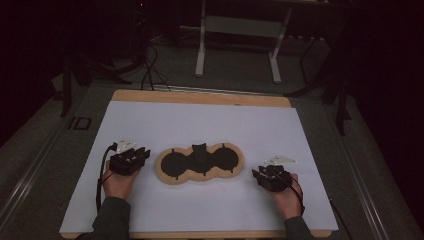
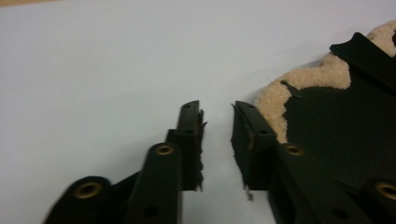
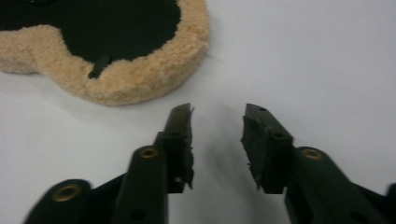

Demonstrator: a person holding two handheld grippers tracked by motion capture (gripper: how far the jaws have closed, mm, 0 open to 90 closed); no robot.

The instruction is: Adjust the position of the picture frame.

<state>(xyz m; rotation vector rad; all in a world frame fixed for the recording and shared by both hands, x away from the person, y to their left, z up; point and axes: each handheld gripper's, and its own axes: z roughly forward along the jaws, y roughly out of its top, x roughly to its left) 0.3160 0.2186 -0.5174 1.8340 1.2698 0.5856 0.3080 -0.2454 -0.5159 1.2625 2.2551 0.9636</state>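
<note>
While the high view shows the fleece-edged black pad (image 1: 200, 162) lying mid-worktop (image 1: 150, 120) between your hands, only the gripper views reveal the gaps. Your left tool (image 2: 218, 121) and right tool (image 3: 217, 122) are both parted, gripping nothing, just beside the pad's ends.

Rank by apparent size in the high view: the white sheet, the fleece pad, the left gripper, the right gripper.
1. White sheet, by far the largest.
2. Fleece pad.
3. Left gripper and right gripper: they look about the same, so no order between them.
</note>
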